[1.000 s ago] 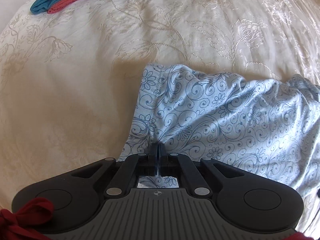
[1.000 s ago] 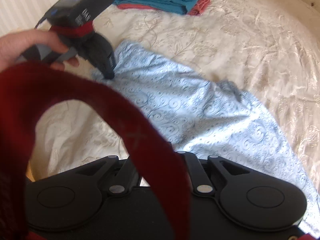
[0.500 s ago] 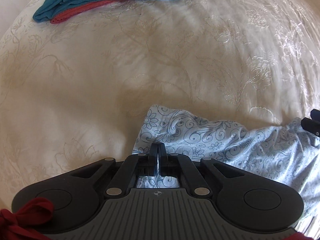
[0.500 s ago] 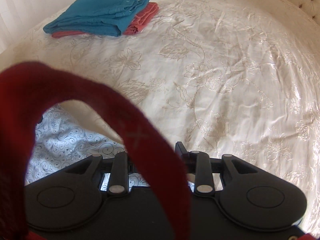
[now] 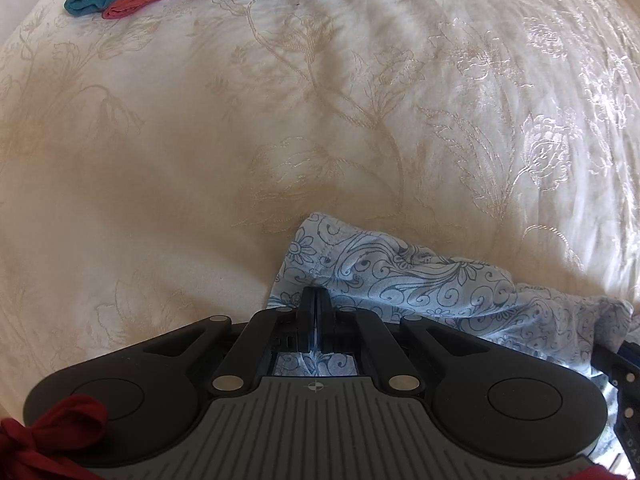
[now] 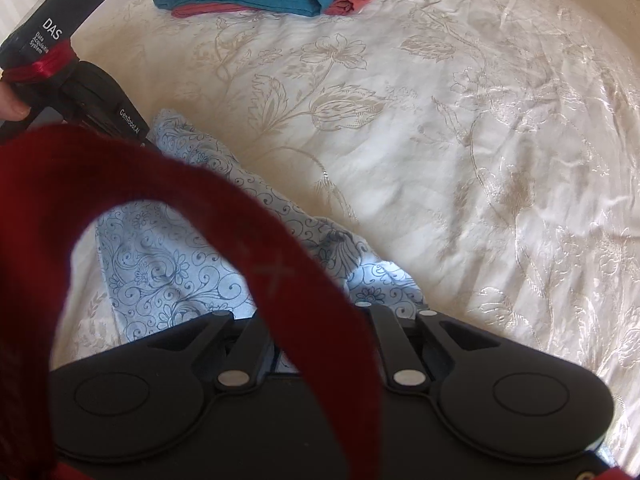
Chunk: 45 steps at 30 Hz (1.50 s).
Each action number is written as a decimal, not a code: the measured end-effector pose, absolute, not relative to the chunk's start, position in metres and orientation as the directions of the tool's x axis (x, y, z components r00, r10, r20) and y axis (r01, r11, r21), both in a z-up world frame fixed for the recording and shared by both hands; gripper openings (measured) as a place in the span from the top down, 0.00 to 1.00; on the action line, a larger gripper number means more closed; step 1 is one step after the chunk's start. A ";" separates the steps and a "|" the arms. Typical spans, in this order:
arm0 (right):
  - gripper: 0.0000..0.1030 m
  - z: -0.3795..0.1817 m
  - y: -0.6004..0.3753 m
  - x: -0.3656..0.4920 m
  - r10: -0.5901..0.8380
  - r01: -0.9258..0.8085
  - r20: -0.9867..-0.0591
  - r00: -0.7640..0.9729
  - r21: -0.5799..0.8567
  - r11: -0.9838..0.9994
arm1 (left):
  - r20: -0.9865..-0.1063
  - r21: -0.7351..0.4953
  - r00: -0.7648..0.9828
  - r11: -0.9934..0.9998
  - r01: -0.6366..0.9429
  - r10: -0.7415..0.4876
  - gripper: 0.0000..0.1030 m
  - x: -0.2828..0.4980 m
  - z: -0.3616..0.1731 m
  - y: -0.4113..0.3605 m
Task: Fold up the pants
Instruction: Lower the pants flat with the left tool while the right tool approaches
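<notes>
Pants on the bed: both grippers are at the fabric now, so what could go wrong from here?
1. The left gripper pinches only a thin edge of the pants; a pull might slip it free.
2. A red strap hides the right gripper's fingers, whose jaws have just been closing, so its hold on the cloth is unclear.
3. The pants are bunched between the grippers; folding now may trap creases.
</notes>
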State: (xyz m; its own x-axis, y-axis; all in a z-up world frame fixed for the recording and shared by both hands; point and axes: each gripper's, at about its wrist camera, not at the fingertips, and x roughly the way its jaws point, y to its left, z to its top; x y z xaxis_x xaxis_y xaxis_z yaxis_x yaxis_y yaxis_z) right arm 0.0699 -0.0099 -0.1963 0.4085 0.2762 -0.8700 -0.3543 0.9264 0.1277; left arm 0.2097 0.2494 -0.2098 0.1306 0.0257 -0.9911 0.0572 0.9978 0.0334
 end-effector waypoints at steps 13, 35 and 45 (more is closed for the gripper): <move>0.93 -0.197 -0.021 0.118 0.335 -0.243 -0.834 0.438 0.249 0.938 | -0.990 0.021 0.138 0.998 0.054 0.014 0.98 0.199 -0.202 0.254; 0.64 -0.193 -0.063 0.156 0.143 -0.022 -0.833 0.535 0.155 0.988 | -0.984 0.143 0.120 0.984 0.106 0.130 0.98 0.159 -0.204 0.292; 0.64 -0.181 -0.041 0.079 0.220 -0.096 -0.832 0.509 0.200 0.975 | -0.976 0.091 0.206 0.994 0.060 0.077 0.98 0.162 -0.168 0.289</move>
State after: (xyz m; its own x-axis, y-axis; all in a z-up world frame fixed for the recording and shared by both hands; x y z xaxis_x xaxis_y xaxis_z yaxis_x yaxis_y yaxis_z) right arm 0.0790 -0.0410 -0.1814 0.5089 0.2203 -0.8322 -0.0955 0.9752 0.1998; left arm 0.1616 0.2886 -0.1676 0.2059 0.0768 -0.9756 0.0602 0.9940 0.0909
